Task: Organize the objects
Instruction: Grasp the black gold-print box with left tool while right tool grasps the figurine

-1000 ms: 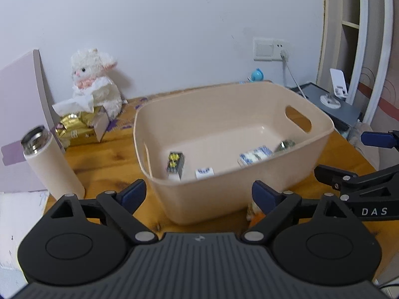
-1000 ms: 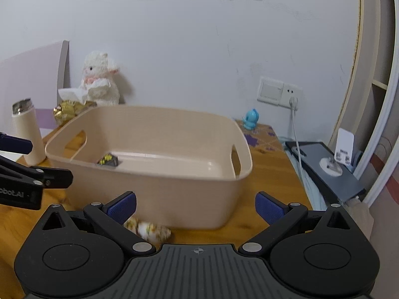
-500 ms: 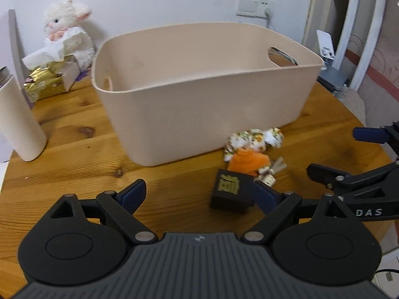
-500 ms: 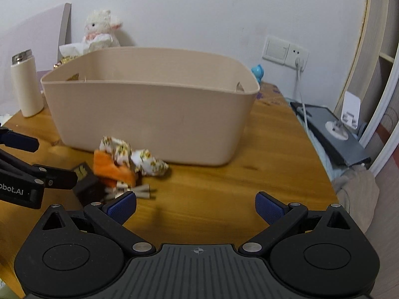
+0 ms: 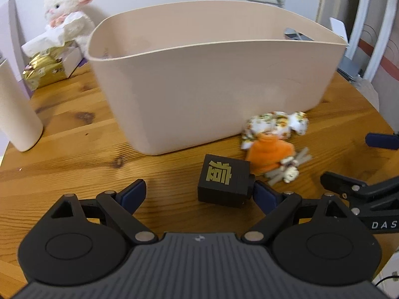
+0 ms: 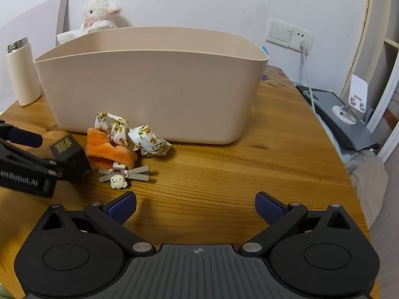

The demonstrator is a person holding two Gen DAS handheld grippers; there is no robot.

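Observation:
A beige plastic tub point(image 5: 214, 74) stands in the middle of the round wooden table point(image 5: 74, 164). In front of it lie a black cube with a gold character point(image 5: 224, 179), an orange plush piece point(image 5: 269, 152), a floral cloth point(image 5: 274, 124) and a small bear hair clip point(image 5: 289, 172). My left gripper point(image 5: 199, 191) is open low over the table, and the cube rests against the inside of its right finger. My right gripper point(image 6: 195, 203) is open with nothing between its fingers, a little to the right of the bear clip point(image 6: 119, 177). The tub's inside is hidden.
A white flask point(image 6: 22, 74) stands left of the tub. A plush lamb point(image 5: 67, 20) and a gold tissue box point(image 5: 47, 72) sit at the back left. To the right, past the table's edge, a grey device carries a phone stand point(image 6: 354, 102), and a cable hangs from the wall socket point(image 6: 289, 35).
Both grippers have come down from above the tub to just over the table in front of it. The loose items came into view, and the left gripper closed in on the black cube.

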